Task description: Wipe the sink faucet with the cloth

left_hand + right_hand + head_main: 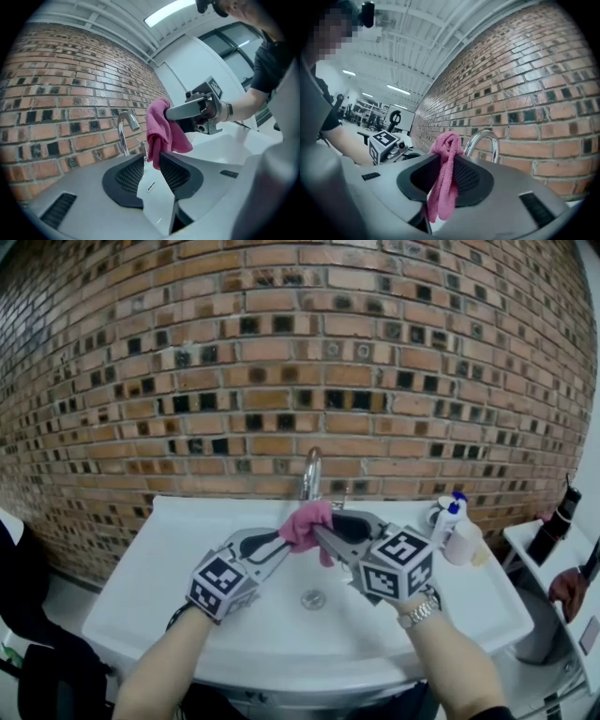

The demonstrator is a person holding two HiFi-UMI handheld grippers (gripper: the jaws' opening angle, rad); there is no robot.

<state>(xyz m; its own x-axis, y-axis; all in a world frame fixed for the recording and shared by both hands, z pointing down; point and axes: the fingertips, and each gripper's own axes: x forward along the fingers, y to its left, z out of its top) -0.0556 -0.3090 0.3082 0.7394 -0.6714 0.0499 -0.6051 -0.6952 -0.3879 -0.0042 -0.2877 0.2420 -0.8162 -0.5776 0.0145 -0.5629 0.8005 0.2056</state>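
A pink cloth [307, 521] hangs bunched over the white sink [187, 615], just in front of the curved chrome faucet [310, 472]. My right gripper [323, 531] is shut on the cloth; in the right gripper view the cloth [446, 178] is pinched between the dark pads of the gripper [445, 159], with the faucet [485, 140] right behind. My left gripper [281, 545] is open. In the left gripper view its jaws [151, 157] stand apart, and the cloth's [161, 129] lower end dangles at their tips, beside the faucet [123, 129].
A brick wall [300, 352] rises straight behind the sink. A white bottle with a blue cap [450, 517] and a cup [464, 542] stand on the sink's right rim. A side shelf with a dark bottle [553, 535] is at far right. The drain [312, 599] lies below the grippers.
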